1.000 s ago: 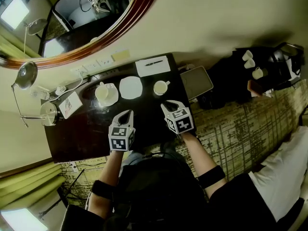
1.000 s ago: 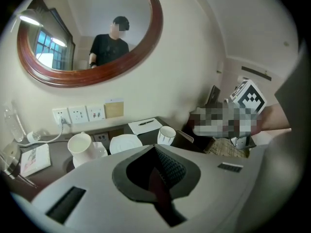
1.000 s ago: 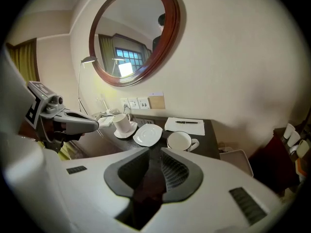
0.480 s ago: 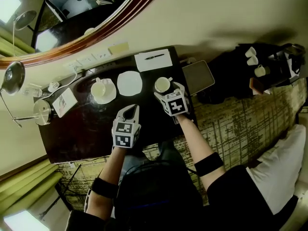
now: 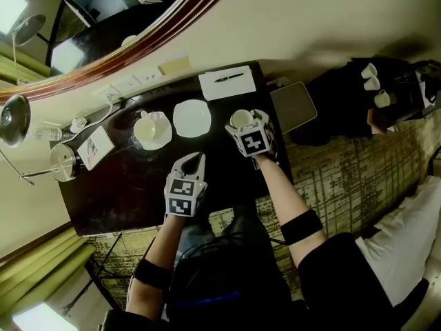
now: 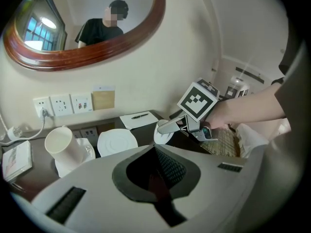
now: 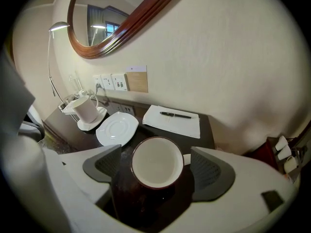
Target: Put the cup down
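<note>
Now the cup point(image 7: 157, 161), dark outside and white within, stands upright toward the dark table's point(image 5: 124, 185) right end, between the right gripper's point(image 7: 156, 171) jaws, which have just been opening and clear it on both sides, an empty saucer point(image 7: 116, 129) just left, the left gripper's point(image 5: 194, 158) jaws together.

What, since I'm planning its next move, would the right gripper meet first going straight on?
Probably the white cup, standing between the jaws of the right gripper, which have just been opening; beneath it, the dark table.
</note>
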